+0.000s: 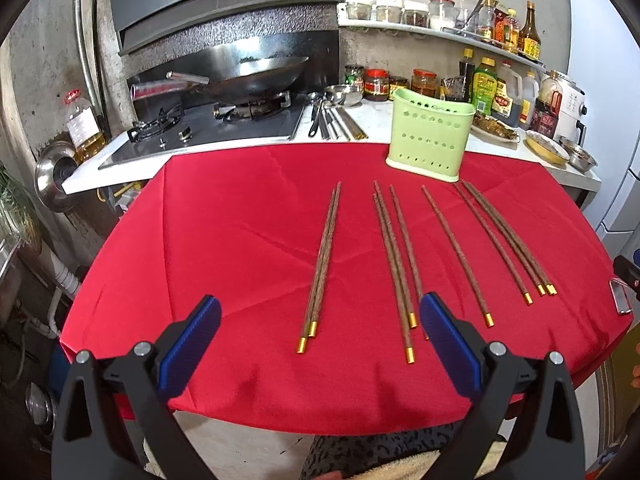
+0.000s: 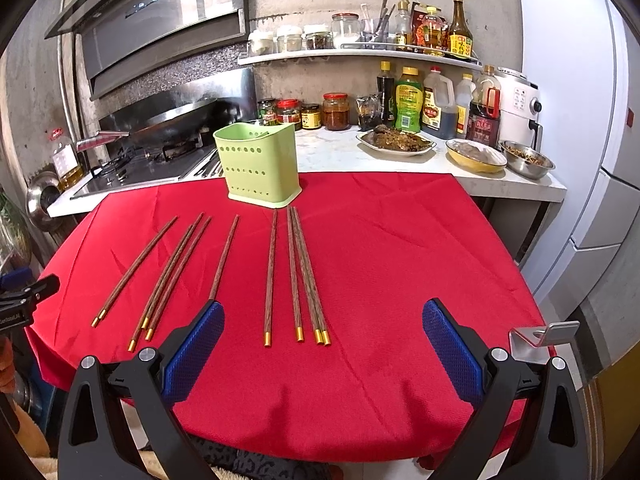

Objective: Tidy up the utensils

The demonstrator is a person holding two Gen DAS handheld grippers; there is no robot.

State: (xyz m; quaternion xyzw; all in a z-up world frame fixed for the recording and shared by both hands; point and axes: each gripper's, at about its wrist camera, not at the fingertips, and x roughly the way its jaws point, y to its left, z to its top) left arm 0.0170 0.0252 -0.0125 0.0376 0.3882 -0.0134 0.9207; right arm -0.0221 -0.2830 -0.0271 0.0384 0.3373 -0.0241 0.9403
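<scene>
Nine gold-tipped wooden chopsticks (image 2: 270,278) flat on cloth, upright perforated green holder (image 2: 258,162) behind, empty

One chopstick (image 1: 406,240) runs under the left gripper's right finger (image 1: 448,344), hiding its gold tip. Another chopstick (image 2: 225,256) ends behind the right gripper's left finger (image 2: 196,344). The holder's (image 2: 258,160) contents stay unseen.

Two handheld grippers — both spread wide, both empty

Left gripper (image 1: 320,320): black arms, blue ribbed pads (image 1: 188,344), jaws fully apart, pointing forward and slightly down, nothing between them. Right gripper (image 2: 323,322): same build, blue pads (image 2: 454,350) — jaws equally wide, level with the left, gripping nothing.
</scene>
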